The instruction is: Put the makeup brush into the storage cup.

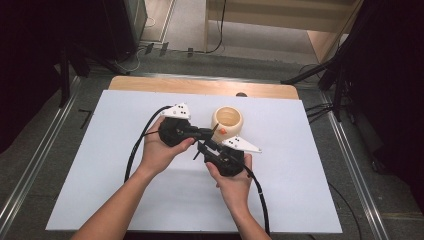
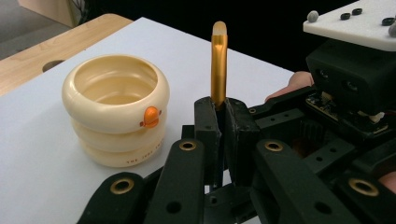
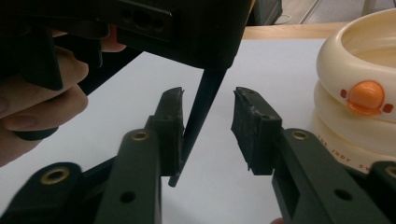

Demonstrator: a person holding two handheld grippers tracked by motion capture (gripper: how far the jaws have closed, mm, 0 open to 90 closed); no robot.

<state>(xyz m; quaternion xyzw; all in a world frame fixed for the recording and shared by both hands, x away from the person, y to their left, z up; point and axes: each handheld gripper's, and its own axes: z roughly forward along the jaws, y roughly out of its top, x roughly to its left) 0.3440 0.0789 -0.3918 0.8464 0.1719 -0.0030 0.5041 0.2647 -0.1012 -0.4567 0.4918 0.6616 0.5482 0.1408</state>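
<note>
White tabletop [image 1: 310, 200] on grey floor, left gripper [image 2: 218, 122] jaws pinching brush [image 2: 218, 60], right gripper [image 3: 208, 128] jaws spread.

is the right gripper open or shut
Open: the right gripper has a clear gap between its pads, with a thin dark handle hanging in it, beside the cream cup.

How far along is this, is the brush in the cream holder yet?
Not yet. Done: the left claw is shut on the gold brush, held upright beside the cream holder. In hand: the right claw sits open around the brush's dark lower end, maybe a handover. Left: the holder looks empty, so the brush has yet to go in.
</note>
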